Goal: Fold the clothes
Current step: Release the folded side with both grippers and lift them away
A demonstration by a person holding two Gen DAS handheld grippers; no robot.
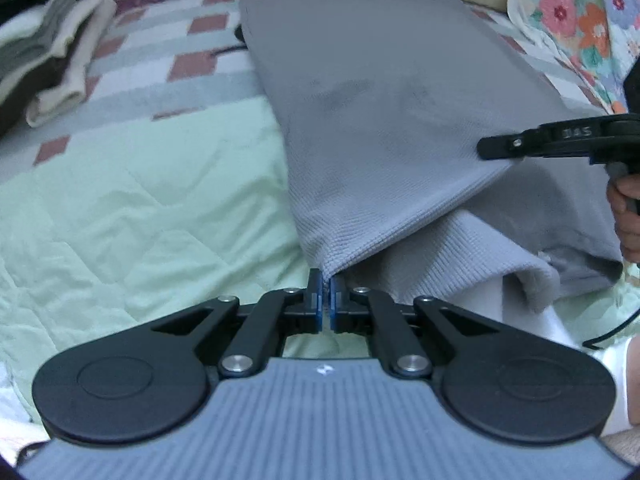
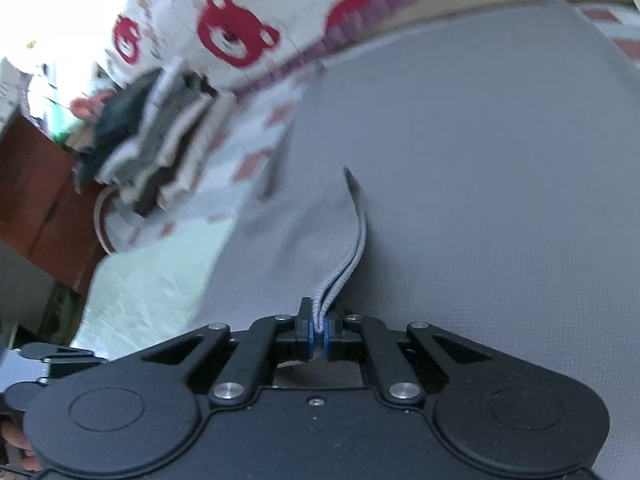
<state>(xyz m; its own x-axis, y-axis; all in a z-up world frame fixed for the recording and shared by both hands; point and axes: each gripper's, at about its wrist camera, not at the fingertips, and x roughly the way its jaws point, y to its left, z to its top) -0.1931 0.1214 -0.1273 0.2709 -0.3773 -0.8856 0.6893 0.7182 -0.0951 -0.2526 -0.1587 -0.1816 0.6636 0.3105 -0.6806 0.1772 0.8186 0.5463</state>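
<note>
A grey knit garment (image 1: 380, 120) lies stretched along the bed, its near end lifted off the quilt. My left gripper (image 1: 329, 300) is shut on the garment's near corner. My right gripper (image 1: 486, 148) reaches in from the right in the left wrist view and pinches the garment's right edge, held by a hand (image 1: 626, 216). In the right wrist view the right gripper (image 2: 319, 330) is shut on a doubled hem of the grey garment (image 2: 480, 180), which fills most of that view. A lower layer of the garment sags beneath the raised edge.
A stack of folded clothes (image 1: 44, 52) sits at the far left of the bed, shown too as folded clothes (image 2: 160, 148) in the right wrist view. Pale green quilt (image 1: 140, 208) covers the near left. A floral fabric (image 1: 580, 20) lies far right. A bear-print cloth (image 2: 236, 36) hangs behind.
</note>
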